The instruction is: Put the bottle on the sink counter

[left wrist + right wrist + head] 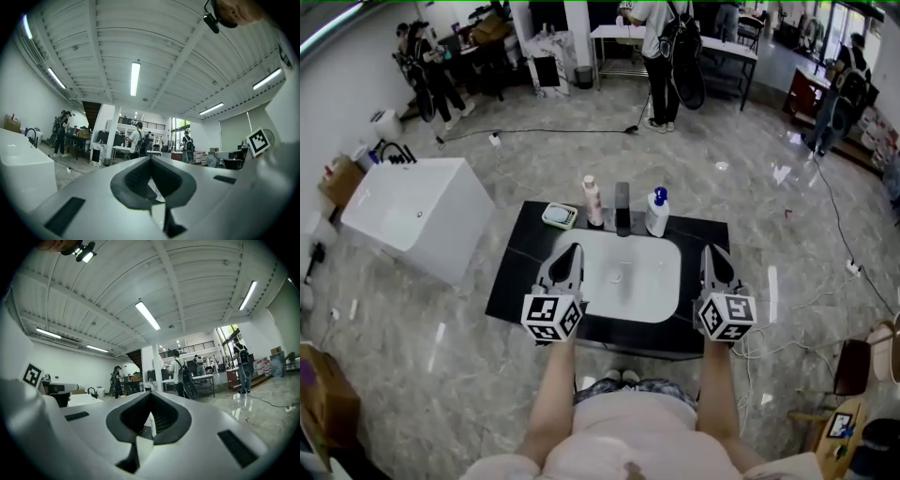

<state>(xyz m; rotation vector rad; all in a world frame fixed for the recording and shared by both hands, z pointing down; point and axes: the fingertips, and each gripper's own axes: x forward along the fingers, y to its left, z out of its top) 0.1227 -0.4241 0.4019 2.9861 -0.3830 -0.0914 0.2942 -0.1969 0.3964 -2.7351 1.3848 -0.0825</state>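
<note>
A: Starting from the left, what is the left tool (pixel 574 249) doing?
B: Clenched on nothing, hovering over the bench (pixel 508 281) at the basin's (pixel 661 281) nine o'clock.
A: And the bottle?
B: Two stand upright along the back edge. Past the dish (pixel 560 216) at eleven o'clock comes a slim pink bottle (pixel 592 200), just left of the tap (pixel 622 208) at twelve. A squat white bottle (pixel 657 214) with a blue top sits at one o'clock, just right of the tap.
A: So is the job finished?
B: I'd judge so, if either is the one meant: both rest on the bench and neither is held. Which one it is, I cannot tell.
A: The right tool (pixel 710 251)?
B: Clenched too, empty, at the basin's three o'clock. Nothing seems left but pulling clear.
</note>
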